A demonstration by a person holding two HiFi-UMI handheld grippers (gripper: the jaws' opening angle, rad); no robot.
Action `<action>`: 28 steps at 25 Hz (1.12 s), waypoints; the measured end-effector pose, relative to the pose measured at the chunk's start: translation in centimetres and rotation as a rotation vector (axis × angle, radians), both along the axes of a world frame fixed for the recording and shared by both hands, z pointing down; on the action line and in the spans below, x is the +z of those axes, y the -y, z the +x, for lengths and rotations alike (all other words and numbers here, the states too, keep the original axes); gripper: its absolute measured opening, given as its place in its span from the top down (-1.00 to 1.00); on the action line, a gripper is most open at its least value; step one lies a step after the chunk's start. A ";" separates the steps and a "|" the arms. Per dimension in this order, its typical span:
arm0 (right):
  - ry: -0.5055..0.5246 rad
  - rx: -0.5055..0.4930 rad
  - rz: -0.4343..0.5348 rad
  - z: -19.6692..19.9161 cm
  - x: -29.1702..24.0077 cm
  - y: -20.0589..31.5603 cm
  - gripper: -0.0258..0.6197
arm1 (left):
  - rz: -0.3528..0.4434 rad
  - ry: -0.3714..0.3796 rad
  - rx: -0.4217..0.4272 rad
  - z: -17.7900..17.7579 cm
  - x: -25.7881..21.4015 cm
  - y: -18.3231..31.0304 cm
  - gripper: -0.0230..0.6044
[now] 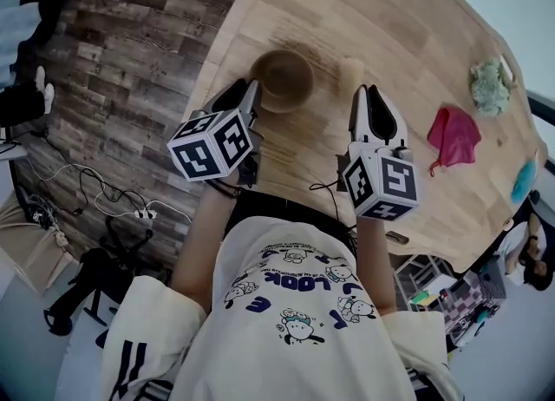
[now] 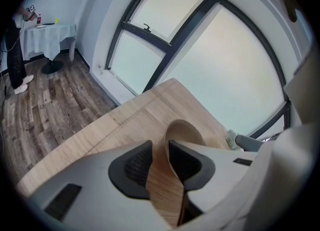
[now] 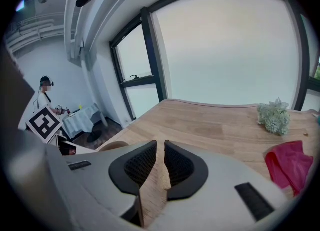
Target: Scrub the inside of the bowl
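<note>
A round tan bowl [image 1: 282, 78] stands upright on the wooden table [image 1: 416, 43] near its left edge. My left gripper [image 1: 251, 94] reaches to the bowl's left rim. In the left gripper view the bowl [image 2: 184, 130] has its wall running between the jaws of the left gripper [image 2: 160, 162], which is shut on it. My right gripper [image 1: 371, 95] hovers to the right of the bowl, apart from it. A thin beige scrub pad [image 1: 351, 74] sticks out ahead of its tips. In the right gripper view the right gripper [image 3: 160, 162] is shut on the pad [image 3: 158, 177].
A red cloth [image 1: 453, 137] lies on the table to the right, with a pale green fluffy bundle [image 1: 490, 87] beyond it and a blue item [image 1: 523, 180] at the table's edge. The table's left edge drops to a wood floor [image 1: 130, 61] with cables.
</note>
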State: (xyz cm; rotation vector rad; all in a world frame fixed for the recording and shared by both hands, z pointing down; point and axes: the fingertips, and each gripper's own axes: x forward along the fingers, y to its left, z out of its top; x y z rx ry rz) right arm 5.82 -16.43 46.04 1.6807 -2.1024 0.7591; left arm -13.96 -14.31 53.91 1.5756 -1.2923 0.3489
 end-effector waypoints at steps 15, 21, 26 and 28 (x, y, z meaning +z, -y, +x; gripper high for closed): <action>-0.030 0.003 -0.027 0.1 1.2 0.0 0.77 | -0.015 0.000 0.051 0.9 0.2 0.3 0.78; -0.042 0.015 -0.036 0.5 1.6 0.1 0.68 | -0.011 0.027 0.051 0.4 -0.1 0.0 0.79; -0.042 -0.016 -0.077 0.0 3.3 0.4 0.50 | -0.004 0.042 0.057 0.4 -0.5 -0.1 0.79; -0.043 -0.020 -0.102 -0.1 4.2 0.4 0.44 | -0.004 0.039 0.057 0.4 -0.6 -0.2 0.79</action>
